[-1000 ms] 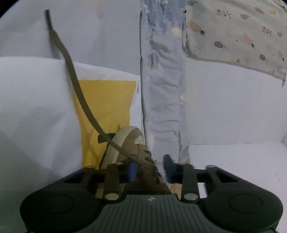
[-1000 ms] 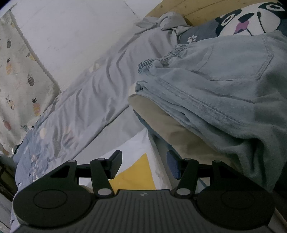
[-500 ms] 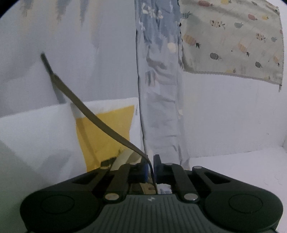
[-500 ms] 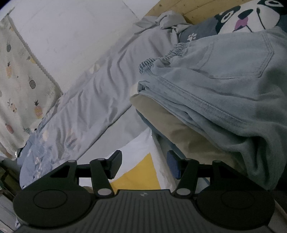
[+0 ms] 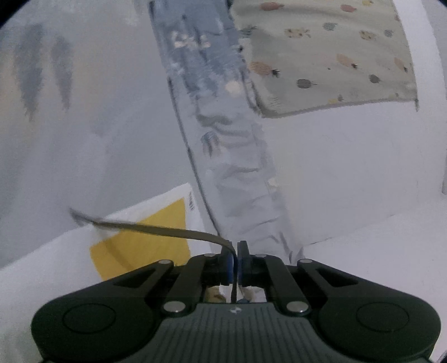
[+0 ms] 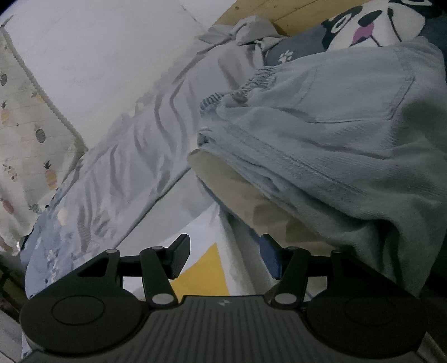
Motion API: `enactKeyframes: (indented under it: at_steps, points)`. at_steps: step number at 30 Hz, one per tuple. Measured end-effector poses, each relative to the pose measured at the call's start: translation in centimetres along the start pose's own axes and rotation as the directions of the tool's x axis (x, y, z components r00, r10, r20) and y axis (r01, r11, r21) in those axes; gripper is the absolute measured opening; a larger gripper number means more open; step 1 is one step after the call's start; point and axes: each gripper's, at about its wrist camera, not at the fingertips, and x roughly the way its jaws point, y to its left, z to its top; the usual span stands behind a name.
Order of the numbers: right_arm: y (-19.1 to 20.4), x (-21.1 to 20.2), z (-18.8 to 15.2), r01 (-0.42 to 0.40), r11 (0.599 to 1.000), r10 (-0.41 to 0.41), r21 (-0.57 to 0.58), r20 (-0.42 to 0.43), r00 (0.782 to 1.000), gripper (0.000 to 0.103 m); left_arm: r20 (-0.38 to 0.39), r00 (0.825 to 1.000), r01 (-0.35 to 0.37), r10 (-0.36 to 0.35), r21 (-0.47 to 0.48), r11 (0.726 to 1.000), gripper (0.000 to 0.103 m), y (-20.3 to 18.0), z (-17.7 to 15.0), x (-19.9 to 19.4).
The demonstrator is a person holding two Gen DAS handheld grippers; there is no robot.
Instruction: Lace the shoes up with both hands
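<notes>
Since earlier: left hand-held gripper (image 5: 234, 247) closed, pinching lace (image 5: 156, 230); right hand-held gripper (image 6: 223, 255) spread, empty, sees jeans (image 6: 335, 139) only.

Looks like a home bedroom: folded jeans (image 6: 349, 134) are piled near a cartoon-dog pillow (image 6: 371, 25), and a pineapple-print cloth (image 5: 329, 55) is hung on the white wall (image 5: 349, 167).

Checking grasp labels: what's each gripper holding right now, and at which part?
Left gripper is shut on the shoelace, partway along it; its free end trails left. Right gripper is open, holding nothing.
</notes>
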Motion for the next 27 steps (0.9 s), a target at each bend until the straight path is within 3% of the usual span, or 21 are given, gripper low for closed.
enactKeyframes:
  at_steps: [6,12,21,24,27]
  points:
    - [-0.1,0.3,0.0,0.017,1.000,-0.017,-0.022,0.015,1.000,0.058,0.030,0.999,-0.022,0.019,0.101,0.995,0.000,-1.5,0.9,-0.8]
    - [0.5,0.5,-0.6,0.033,0.999,-0.032,-0.031,0.016,0.999,0.058,0.067,0.997,-0.037,0.030,0.096,0.995,0.000,-1.5,2.2,-2.0]
    - [3.7,0.3,-2.0,-0.026,0.999,0.027,-0.034,0.028,0.999,0.058,0.174,0.975,-0.161,0.138,0.125,0.979,0.000,-1.1,5.1,-5.3]
    - [4.8,-0.1,-2.6,-0.045,0.998,0.047,-0.052,0.030,0.998,0.058,0.210,0.966,-0.180,0.152,0.121,0.976,0.004,-1.0,5.9,-6.6]
    - [5.5,-0.7,-3.0,-0.042,0.995,0.045,-0.090,0.033,0.998,0.058,0.233,0.962,-0.175,0.141,0.134,0.975,0.014,-1.5,6.3,-7.6]
